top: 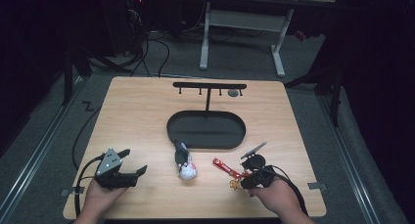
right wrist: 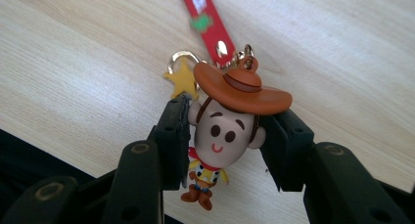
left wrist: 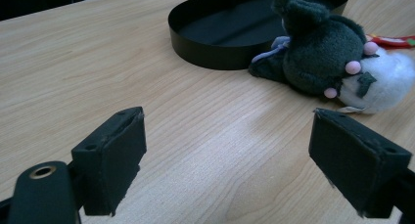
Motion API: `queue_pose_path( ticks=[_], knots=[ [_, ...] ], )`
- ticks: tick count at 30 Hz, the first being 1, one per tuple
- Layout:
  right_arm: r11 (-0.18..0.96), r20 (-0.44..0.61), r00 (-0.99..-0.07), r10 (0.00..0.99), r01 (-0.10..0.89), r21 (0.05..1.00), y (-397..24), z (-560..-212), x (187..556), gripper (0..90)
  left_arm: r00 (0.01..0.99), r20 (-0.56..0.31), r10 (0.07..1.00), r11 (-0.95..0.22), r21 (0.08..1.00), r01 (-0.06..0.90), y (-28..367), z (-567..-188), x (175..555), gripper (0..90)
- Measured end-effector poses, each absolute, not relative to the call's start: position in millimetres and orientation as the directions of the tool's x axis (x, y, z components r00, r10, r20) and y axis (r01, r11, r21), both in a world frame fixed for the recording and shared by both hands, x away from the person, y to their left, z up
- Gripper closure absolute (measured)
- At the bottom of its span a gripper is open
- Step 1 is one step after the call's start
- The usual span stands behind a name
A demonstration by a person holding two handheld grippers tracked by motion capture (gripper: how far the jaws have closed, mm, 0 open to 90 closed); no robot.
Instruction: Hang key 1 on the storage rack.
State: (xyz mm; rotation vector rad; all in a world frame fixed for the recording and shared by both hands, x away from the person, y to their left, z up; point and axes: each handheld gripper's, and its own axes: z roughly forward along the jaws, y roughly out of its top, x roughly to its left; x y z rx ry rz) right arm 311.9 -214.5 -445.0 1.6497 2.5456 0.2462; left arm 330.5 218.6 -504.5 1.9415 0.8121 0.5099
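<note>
A cowboy figure keychain (right wrist: 222,136) is gripped by the right gripper (right wrist: 225,136), the pads being pressed against both sides of the figure's head just under the brown hat brim. The figure is held a little above the wooden table (top: 147,111), near its front right part, where the right gripper (top: 247,177) is seen in the high view. A red strap (right wrist: 205,18) is attached at the hat's ring and is trailed away across the table; a yellow star charm (right wrist: 182,81) on a gold ring is seen just beside the hat. The left gripper (left wrist: 225,150) is kept with its jaws spread wide and nothing between them, low over the table's front left. A dark plush toy (left wrist: 318,53) is laid ahead of it, touching the black oval tray (left wrist: 205,53). A black hook stand (top: 209,87) is set up behind the tray.
</note>
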Motion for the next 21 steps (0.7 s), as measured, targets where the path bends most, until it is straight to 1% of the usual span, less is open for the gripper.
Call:
queue_pose_path(
  ticks=[7, 8, 12, 17, 21],
  knots=[
    [0.413, 0.018, -0.423, 0.906, 0.891, 0.191, -215.8, -430.9, 314.5, 56.6, 0.696, 0.02, 0.717, -0.344, 0.88, 0.329, 218.5, -504.4, 330.5, 14.4],
    [0.423, 0.021, -0.436, 0.9, 0.884, 0.2, -216.2, -424.7, 315.9, 56.7, 0.696, 0.02, 0.718, -0.344, 0.88, 0.328, 218.4, -504.4, 330.4, 14.4],
    [0.422, 0.022, -0.436, 0.899, 0.881, 0.212, -217.2, -412.8, 318.8, 56.7, 0.695, 0.022, 0.719, -0.341, 0.882, 0.325, 218.0, -504.4, 330.5, 14.5],
    [0.392, 0.024, -0.409, 0.912, 0.89, 0.232, -221.0, -399.2, 323.9, 56.6, 0.697, 0.021, 0.717, -0.342, 0.882, 0.325, 217.7, -504.7, 330.3, 14.5],
    [0.388, 0.018, -0.406, 0.914, 0.884, 0.26, -224.1, -386.3, 329.4, 56.6, 0.697, 0.021, 0.717, -0.343, 0.881, 0.326, 217.9, -504.8, 330.3, 14.5]
  ],
)
